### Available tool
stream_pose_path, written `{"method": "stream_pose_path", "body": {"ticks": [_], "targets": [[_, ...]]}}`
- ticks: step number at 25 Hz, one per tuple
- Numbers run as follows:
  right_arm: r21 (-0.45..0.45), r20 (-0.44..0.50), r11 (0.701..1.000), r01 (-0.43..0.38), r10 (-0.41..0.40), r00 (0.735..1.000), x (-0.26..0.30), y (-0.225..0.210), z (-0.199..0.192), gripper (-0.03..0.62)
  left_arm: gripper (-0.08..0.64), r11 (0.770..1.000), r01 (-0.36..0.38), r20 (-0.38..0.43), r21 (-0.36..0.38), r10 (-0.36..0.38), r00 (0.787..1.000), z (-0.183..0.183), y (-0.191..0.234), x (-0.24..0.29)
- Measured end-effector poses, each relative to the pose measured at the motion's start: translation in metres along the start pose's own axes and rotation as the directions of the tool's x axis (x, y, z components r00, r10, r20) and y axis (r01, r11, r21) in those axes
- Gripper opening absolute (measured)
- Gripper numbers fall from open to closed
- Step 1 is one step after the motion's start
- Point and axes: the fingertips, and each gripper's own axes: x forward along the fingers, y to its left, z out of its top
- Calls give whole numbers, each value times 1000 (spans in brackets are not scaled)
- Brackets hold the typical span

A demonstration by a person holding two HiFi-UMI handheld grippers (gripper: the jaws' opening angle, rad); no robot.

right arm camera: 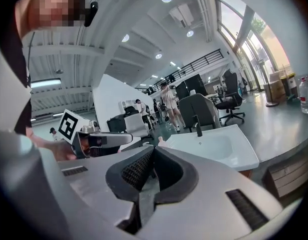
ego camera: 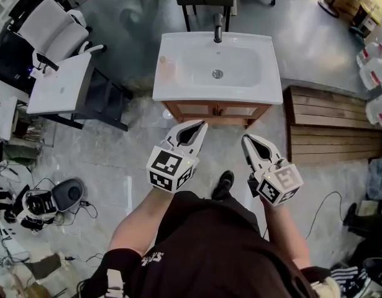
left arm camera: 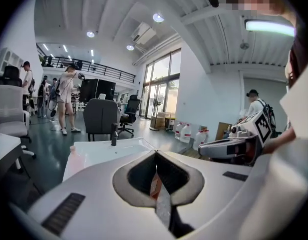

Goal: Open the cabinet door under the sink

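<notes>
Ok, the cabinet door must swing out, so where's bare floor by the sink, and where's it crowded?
Bare floor lies before the cabinet, between the black table frame at left and the wooden platform at right. Crowded: lower left, with cables and a floor machine.

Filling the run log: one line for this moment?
phase: pre-contact | left gripper: shut, empty | right gripper: shut, empty | cabinet door: closed, untouched

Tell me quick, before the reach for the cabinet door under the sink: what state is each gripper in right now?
Left gripper: closed, nothing between the jaws.
Right gripper: closed, nothing between the jaws.
</notes>
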Motion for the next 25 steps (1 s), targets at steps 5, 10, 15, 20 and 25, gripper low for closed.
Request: {"method": "stream_pose_path", "body": {"ticks": [5,10,15,20,25], "targets": [[20,-36,1000,-24,25,999,16,-19,-13,14,15,999,-30,-15,-26,29,999,-14,3,14],[57,-75,998,14,-10,997,32,-21,-27,14,15,997,-12,-7,-73,12,1000,-33,23,6],[47,-77,997,66,-62,995,52,-24,-33,14,15,992,-30,13,-123,32,999,-50,65,6],[51,-171,999,17,-8,985,59,-20,-56,14,15,986,-79,-4,-150,79,997,-65,73,7],[35,-165,997,-64,69,984,61,-32,-60,14,15,982,-136,-34,-128,132,991,-72,55,15]]}}
